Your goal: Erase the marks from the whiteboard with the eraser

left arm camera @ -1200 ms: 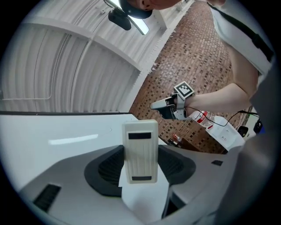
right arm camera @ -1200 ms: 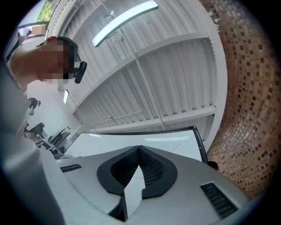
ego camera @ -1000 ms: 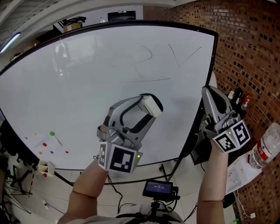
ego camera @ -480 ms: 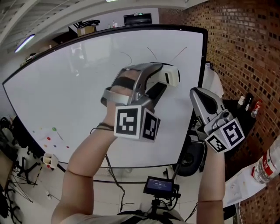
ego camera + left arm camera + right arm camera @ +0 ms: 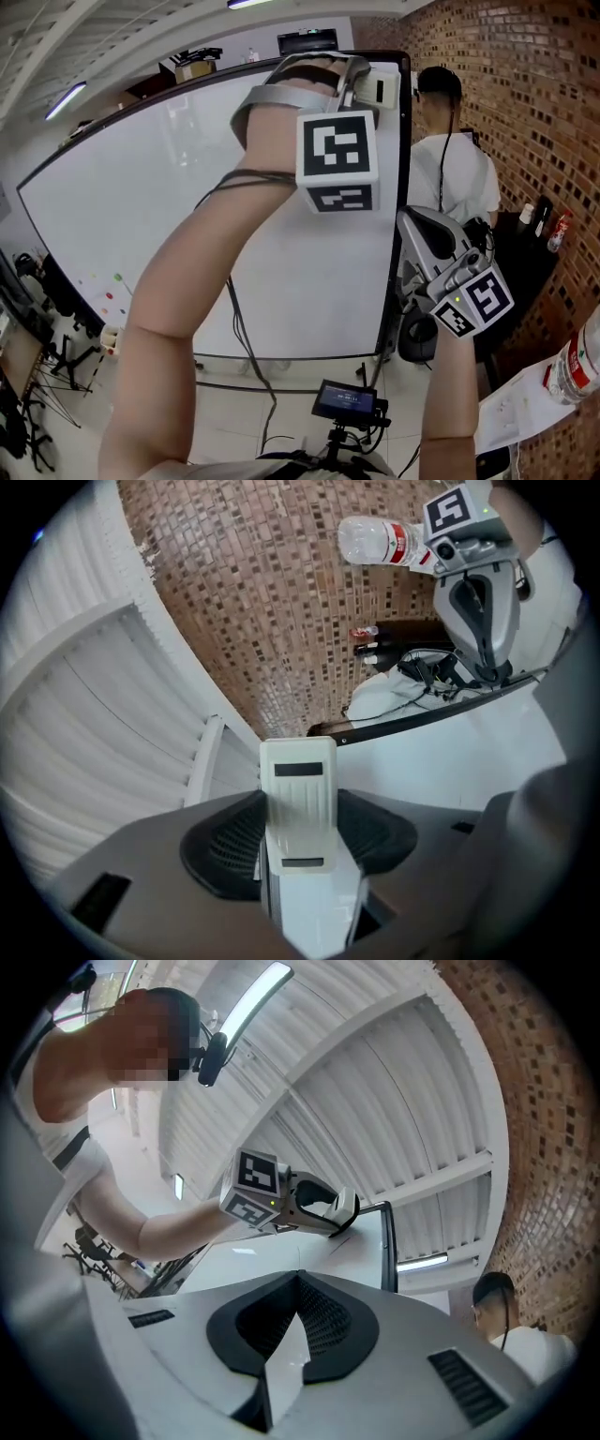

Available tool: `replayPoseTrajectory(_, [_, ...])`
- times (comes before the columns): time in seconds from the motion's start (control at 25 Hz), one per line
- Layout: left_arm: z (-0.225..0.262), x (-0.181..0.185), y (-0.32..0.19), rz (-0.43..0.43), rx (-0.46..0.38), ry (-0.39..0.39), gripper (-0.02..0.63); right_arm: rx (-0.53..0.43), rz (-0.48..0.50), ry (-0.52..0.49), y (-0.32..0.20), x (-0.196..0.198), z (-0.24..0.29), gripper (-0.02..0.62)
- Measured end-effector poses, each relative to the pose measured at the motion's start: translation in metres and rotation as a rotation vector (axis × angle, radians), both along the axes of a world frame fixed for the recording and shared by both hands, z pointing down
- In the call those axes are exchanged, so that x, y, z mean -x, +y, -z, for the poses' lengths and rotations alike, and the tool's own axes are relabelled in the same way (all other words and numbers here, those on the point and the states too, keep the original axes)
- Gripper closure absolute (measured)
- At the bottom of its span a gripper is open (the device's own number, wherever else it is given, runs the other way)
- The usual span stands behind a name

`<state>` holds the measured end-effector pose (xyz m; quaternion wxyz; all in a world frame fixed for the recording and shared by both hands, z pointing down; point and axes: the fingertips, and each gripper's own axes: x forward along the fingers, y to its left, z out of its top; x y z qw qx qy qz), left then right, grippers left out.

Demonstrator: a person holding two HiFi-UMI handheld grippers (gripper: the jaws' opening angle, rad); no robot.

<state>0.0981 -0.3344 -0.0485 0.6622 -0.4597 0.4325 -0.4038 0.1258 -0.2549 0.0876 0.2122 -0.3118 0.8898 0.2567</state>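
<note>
The whiteboard (image 5: 141,206) stands upright in front of me, and my raised arm covers its upper right part. My left gripper (image 5: 361,80) is up at the board's top right corner, shut on the white eraser (image 5: 380,89). In the left gripper view the eraser (image 5: 298,761) stands upright between the black pads (image 5: 230,846). My right gripper (image 5: 412,220) hangs lower, beside the board's right edge, with its jaws together and nothing in them. From the right gripper view the left gripper (image 5: 323,1208) and eraser (image 5: 345,1204) show against the board (image 5: 281,1255).
A person (image 5: 450,169) in a white shirt stands behind the board's right edge, by the brick wall (image 5: 525,94). A water bottle (image 5: 577,366) lies at the lower right. Small bottles (image 5: 539,220) sit on a dark table. A screen on a stand (image 5: 342,401) is below.
My left gripper has climbed with the eraser from the board's middle to its top right corner, rolling over. The right gripper has sunk a little. The person behind the board has come into view.
</note>
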Motion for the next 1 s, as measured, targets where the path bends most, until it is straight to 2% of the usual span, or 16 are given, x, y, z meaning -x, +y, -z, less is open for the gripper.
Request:
replayPoseTrajectory(0.2, [0.001, -0.015, -0.014, 0.028, 0.044, 0.029, 0.336, -0.017, 0.001, -0.013, 0.001, -0.018, 0.007, 0.573])
replayPoseTrajectory(0.28, [-0.008, -0.015, -0.021, 0.066, 0.079, 0.023, 0.341, -0.020, -0.001, -0.017, 0.001, -0.021, 0.006, 0.574])
replayPoseTrajectory(0.52, [-0.042, -0.012, -0.030, 0.170, 0.119, -0.037, 0.342, 0.000, -0.009, -0.047, -0.006, -0.033, -0.001, 0.574])
replayPoseTrajectory(0.68, [-0.079, -0.009, -0.029, 0.151, 0.178, -0.094, 0.342, 0.009, 0.012, -0.062, -0.008, -0.028, -0.003, 0.574])
replayPoseTrajectory(0.8, [-0.067, -0.008, -0.027, 0.095, 0.185, -0.026, 0.341, 0.009, 0.036, -0.063, -0.005, -0.021, -0.002, 0.574])
replayPoseTrajectory(0.92, [-0.031, -0.008, -0.027, 0.076, 0.113, 0.026, 0.341, 0.009, 0.042, -0.070, -0.005, -0.019, -0.003, 0.574])
replayPoseTrajectory(1.0, [-0.011, -0.008, -0.026, 0.064, 0.101, 0.060, 0.341, 0.018, 0.041, -0.076, -0.006, -0.018, -0.005, 0.574])
